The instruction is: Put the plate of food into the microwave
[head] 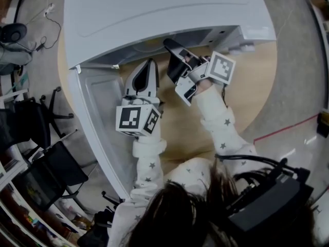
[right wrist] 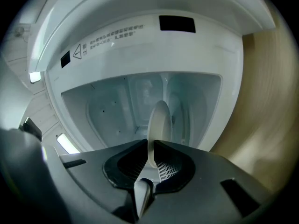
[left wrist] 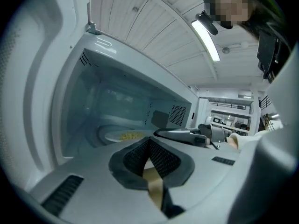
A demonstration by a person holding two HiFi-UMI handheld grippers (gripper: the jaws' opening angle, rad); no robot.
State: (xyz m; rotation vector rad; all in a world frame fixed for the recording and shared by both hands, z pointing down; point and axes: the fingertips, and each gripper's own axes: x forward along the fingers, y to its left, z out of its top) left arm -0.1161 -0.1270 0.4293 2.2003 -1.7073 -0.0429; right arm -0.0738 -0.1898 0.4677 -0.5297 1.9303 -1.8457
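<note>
**Plate of food: inside the microwave cavity**

Right claw (right wrist: 148, 143) clenched on rim of plate (right wrist: 160, 118), arm stretched forward, tips reaching into the open microwave (head: 154, 14). Plate lies within the cavity, yellow food (left wrist: 131, 135) on it. Left claw (left wrist: 149, 141) closed on nothing, forearm level, pointing at the opening beside the open door (head: 95, 112), above the bench (head: 257, 81)

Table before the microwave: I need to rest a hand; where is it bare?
Bare: round wooden table right of the right claw, out to its edge; a strip between the sleeves. Crowded: mouth of the white microwave, with left claw, right claw, white plate.
</note>
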